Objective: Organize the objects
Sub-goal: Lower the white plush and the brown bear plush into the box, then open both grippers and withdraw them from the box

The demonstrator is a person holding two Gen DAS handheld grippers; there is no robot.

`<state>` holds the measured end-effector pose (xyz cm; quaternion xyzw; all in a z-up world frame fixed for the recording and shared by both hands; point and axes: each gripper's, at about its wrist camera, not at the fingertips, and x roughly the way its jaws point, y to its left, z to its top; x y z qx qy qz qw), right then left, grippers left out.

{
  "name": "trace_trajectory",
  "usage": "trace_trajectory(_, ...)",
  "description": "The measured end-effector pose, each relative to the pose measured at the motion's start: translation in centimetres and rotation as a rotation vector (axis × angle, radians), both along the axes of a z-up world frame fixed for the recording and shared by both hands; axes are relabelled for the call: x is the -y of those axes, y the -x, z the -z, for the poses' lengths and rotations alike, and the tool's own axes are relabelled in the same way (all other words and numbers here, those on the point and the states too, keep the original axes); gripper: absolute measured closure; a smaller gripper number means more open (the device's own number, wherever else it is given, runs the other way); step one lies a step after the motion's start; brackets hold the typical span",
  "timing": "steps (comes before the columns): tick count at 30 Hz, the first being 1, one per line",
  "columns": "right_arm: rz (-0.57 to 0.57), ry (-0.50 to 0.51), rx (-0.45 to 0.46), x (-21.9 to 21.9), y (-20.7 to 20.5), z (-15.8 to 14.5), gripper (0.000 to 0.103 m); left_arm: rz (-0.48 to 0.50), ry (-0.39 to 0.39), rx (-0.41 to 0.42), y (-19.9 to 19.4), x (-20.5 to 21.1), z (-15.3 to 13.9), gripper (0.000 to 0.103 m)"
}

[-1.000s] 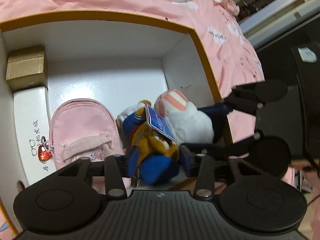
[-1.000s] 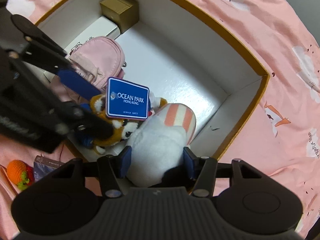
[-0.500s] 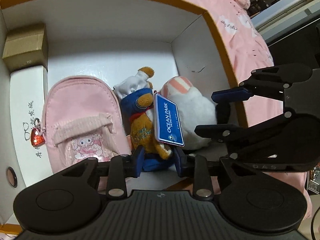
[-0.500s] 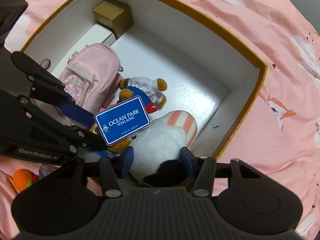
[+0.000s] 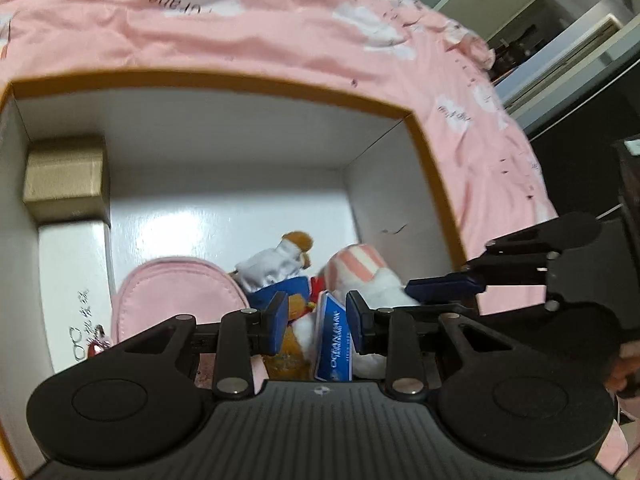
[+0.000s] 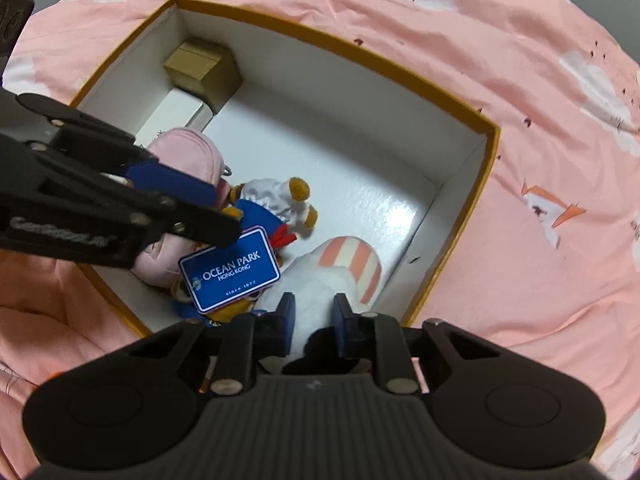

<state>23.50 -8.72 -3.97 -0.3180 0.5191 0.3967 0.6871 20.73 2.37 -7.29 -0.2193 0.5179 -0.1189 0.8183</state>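
An open white box with an orange rim [image 5: 240, 80] [image 6: 320, 36] lies on a pink sheet. Inside, a brown plush toy [image 5: 280, 268] [image 6: 272, 200] with a blue tag [image 5: 334, 340] [image 6: 230, 276] lies beside a white plush toy [image 5: 360, 268] [image 6: 332, 276] with pink stripes. My left gripper [image 5: 316, 316] [image 6: 226, 216] is shut on the brown plush, the tag hanging between its pads. My right gripper [image 6: 314, 312] is closing, its pads pressing into the white plush's fur. One right finger [image 5: 444, 282] shows in the left wrist view.
A pink pouch [image 5: 176, 292] [image 6: 188, 152] lies left of the brown plush. A gold box [image 5: 64, 180] [image 6: 200, 64] and a long white box [image 5: 72, 280] [image 6: 176, 112] line the left wall. The pink sheet [image 6: 520, 80] surrounds the box; dark furniture [image 5: 580, 80] stands beyond.
The right jaws have narrowed onto the white plush. The left jaws closed in on the brown plush, which has turned so that its white hat points to the far wall.
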Motion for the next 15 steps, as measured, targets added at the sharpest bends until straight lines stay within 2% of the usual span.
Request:
trace_trajectory(4, 0.022, -0.018, -0.023, 0.2, -0.1, 0.7, 0.083, 0.003, -0.01, -0.034, -0.3, 0.7, 1.3, 0.069)
trace_trajectory(5, 0.025, -0.022, -0.03, 0.3, 0.0, 0.8, 0.083, 0.012, -0.007, -0.057, -0.2, 0.6, 1.7, 0.074)
trace_trajectory(6, 0.024, -0.024, -0.036, 0.4, 0.1, 0.9, 0.083, 0.021, -0.014, -0.072, -0.1, 0.8, 2.1, 0.072)
trace_trajectory(12, 0.033, -0.034, -0.031, 0.6, 0.2, 1.6, 0.083, 0.024, -0.04, -0.057, 0.3, 1.2, 1.9, 0.072)
trace_trajectory(15, 0.046, -0.057, 0.004, 0.8, 0.6, 1.0, 0.083, 0.033, -0.069, -0.014, 1.0, 1.4, 0.8, 0.072)
